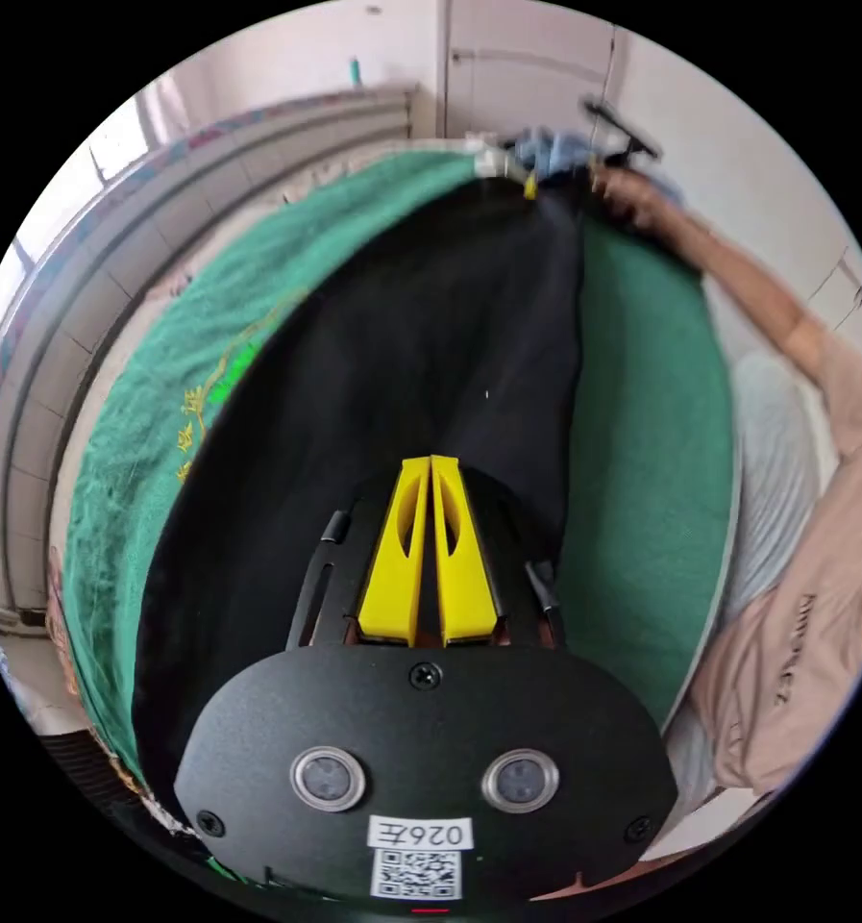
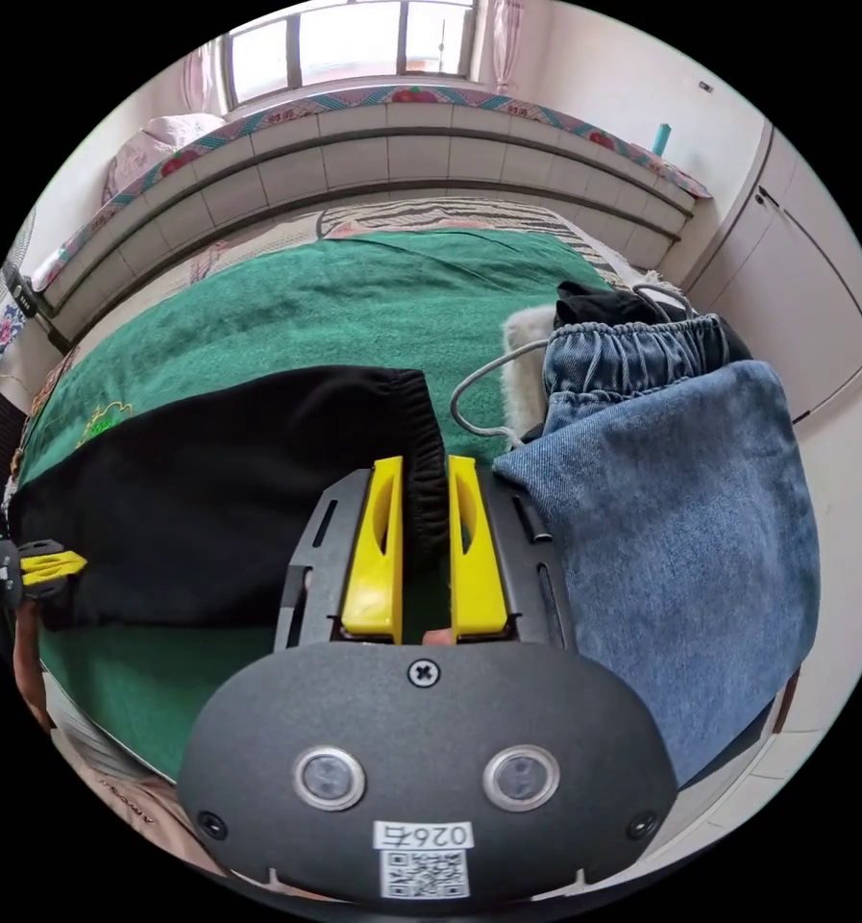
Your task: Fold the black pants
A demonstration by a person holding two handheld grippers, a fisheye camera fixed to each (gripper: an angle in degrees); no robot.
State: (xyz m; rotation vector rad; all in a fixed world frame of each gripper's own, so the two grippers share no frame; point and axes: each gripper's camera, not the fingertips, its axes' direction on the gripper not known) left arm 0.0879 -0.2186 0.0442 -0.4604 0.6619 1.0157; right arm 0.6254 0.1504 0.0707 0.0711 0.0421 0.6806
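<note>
A: Where are the black pants lying?

B: Flat on the green blanket that covers the bed, stretched out long. In the left gripper view they run from the near end straight away to the far end, where a person's hand is at the cloth.

A: And the left hand-held gripper?

B: Its yellow jaws are pressed together, tips over the near end of the pants. Whether any cloth is pinched between them, I cannot tell.

A: The right hand-held gripper?

B: Jaws narrowly apart, with the elastic waistband of the pants sitting between them. The cloth fills the gap, so both jaws look to be pressing on it.

A: What lies next to that end?

B: A pair of blue jeans, just to the right of the waistband, with a pale cord looping beside them. Far behind is a tiled ledge under a window.
</note>
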